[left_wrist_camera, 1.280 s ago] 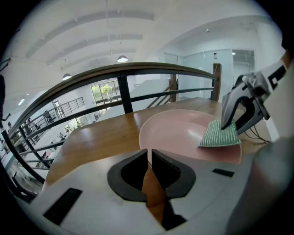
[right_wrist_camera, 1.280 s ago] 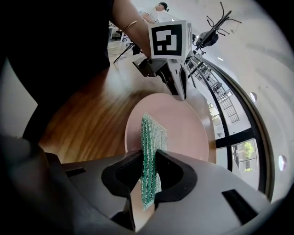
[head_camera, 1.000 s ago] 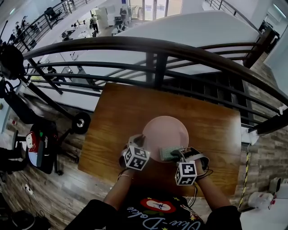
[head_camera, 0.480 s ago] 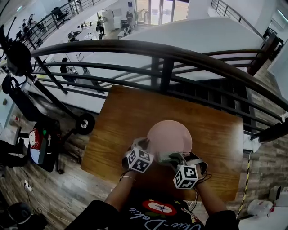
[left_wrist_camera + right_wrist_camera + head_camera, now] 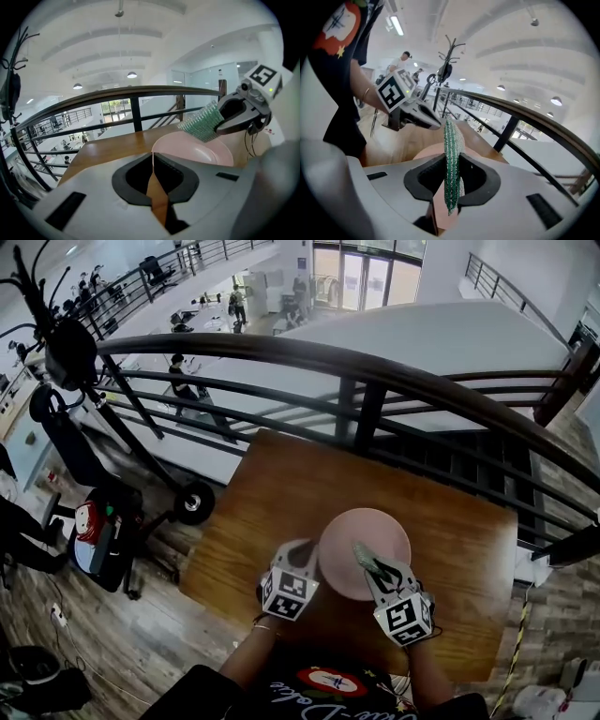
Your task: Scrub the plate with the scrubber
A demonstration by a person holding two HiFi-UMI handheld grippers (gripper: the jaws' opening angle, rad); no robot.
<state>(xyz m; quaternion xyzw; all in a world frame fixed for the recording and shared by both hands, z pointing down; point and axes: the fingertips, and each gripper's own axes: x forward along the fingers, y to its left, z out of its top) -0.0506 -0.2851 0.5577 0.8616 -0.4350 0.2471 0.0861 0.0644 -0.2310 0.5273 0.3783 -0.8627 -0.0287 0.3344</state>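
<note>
The pink plate (image 5: 362, 538) sat over the near middle of the wooden table (image 5: 272, 493), and its near-left rim ran as a thin edge between the jaws of the left gripper (image 5: 312, 563). Those jaws had just been closing and stood pinched on that rim, with only a narrow slit of table showing beneath it. Whether the plate rested flat on the wood or was raised off it could not be told. The green scrubber (image 5: 451, 159), a flat bristly pad, stood edge-on between the jaws of the right gripper (image 5: 451, 187), which were pressed against both of its faces. Its free end stuck out past the jaws over the near part of the plate. In the left gripper view it hung at a slant just above the plate's bowl, and contact with the surface could not be made out. The two grippers sat side by side at the near edge of the plate, left at its left rim and right at its near-right rim, each with its marker cube turned up toward the head camera. Beyond the far edge of the table ran a dark curved railing (image 5: 356, 367), and to the left of the table on the plank floor stood a small black wheel (image 5: 195, 502).
</note>
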